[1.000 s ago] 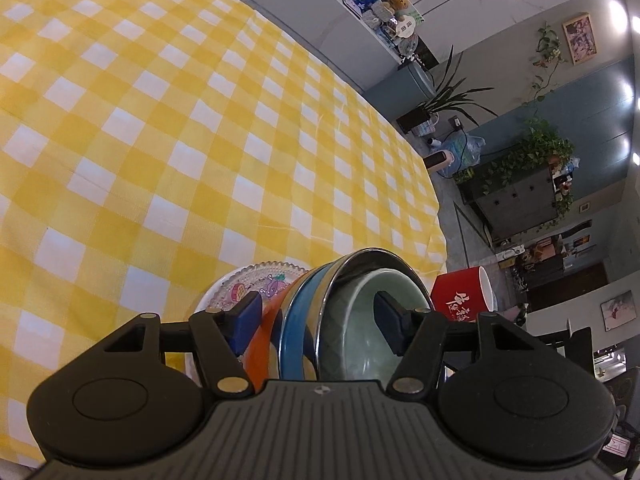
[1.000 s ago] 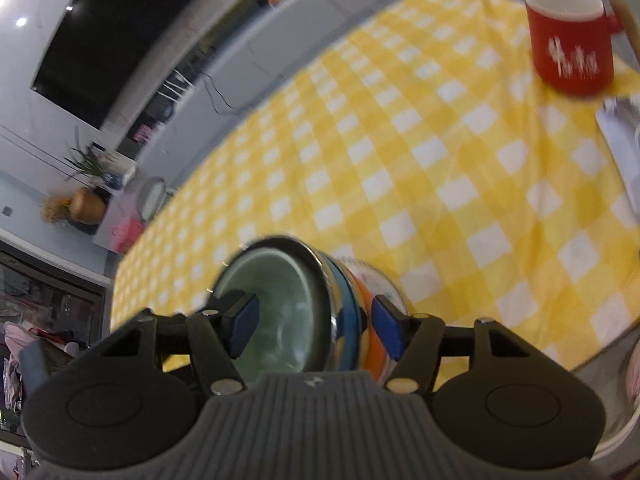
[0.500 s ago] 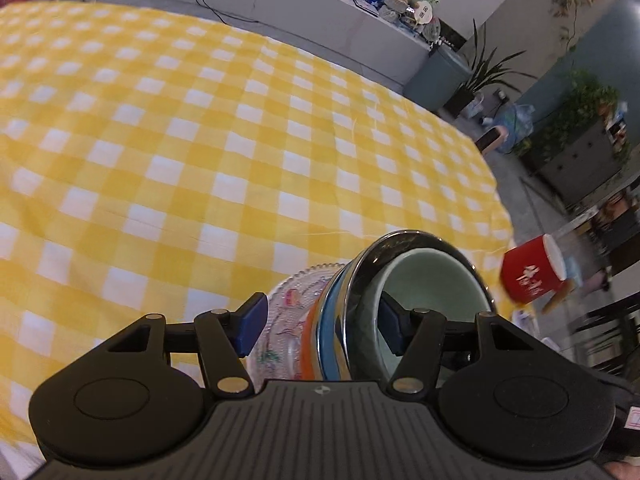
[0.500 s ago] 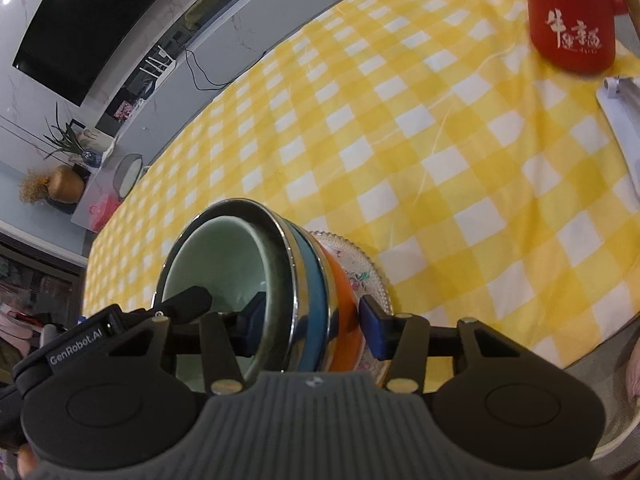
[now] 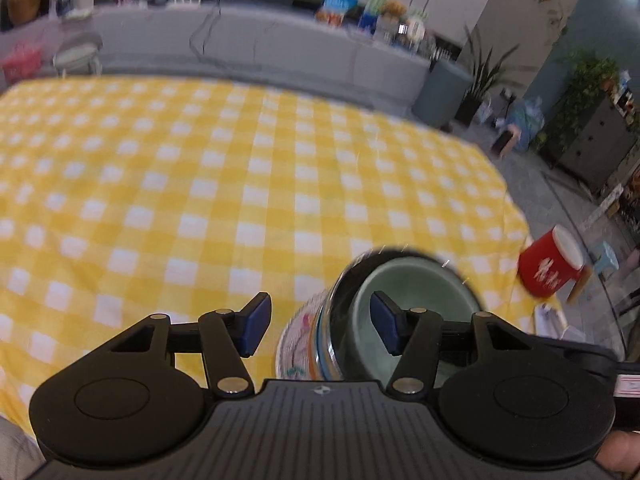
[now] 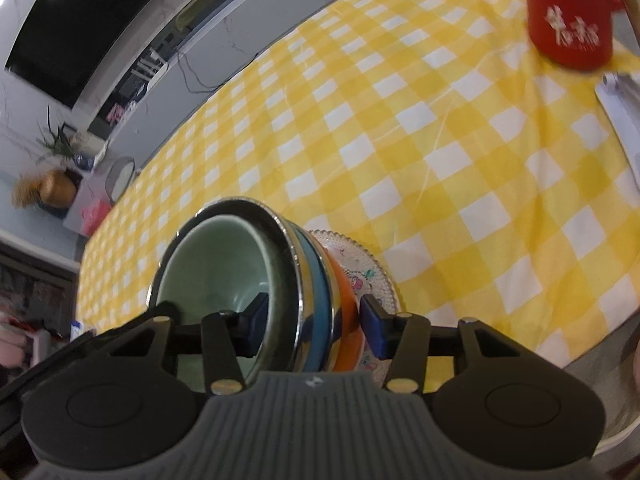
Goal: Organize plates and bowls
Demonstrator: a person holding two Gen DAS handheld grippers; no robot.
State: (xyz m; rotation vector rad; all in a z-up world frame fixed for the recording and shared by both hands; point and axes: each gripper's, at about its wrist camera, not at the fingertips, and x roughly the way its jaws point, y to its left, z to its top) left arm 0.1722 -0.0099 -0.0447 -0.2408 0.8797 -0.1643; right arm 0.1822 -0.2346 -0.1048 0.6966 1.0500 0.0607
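Note:
A nested stack of dishes (image 6: 312, 292) is held on edge above the yellow checked tablecloth (image 6: 440, 128): a pale green bowl (image 6: 216, 268) inside a steel bowl, then a blue and an orange bowl, and a patterned glass plate (image 6: 360, 268) at the back. My right gripper (image 6: 316, 328) is shut across the stack's rim, one finger inside the green bowl and one behind the orange bowl. In the left wrist view the stack (image 5: 384, 312) is at lower right. My left gripper (image 5: 320, 328) is open, its right finger (image 5: 388, 328) in front of the green bowl (image 5: 420, 292) and its left finger clear of the plate.
A red mug (image 6: 568, 20) with white characters stands at the table's far right corner, also in the left wrist view (image 5: 552, 268). A white flat object (image 6: 624, 120) lies near the right edge. A grey counter and plants stand beyond the table.
My left gripper has opened and drawn back to the left off the stack, and its view has swung up. My right gripper has closed onto the stack's rim and holds it.

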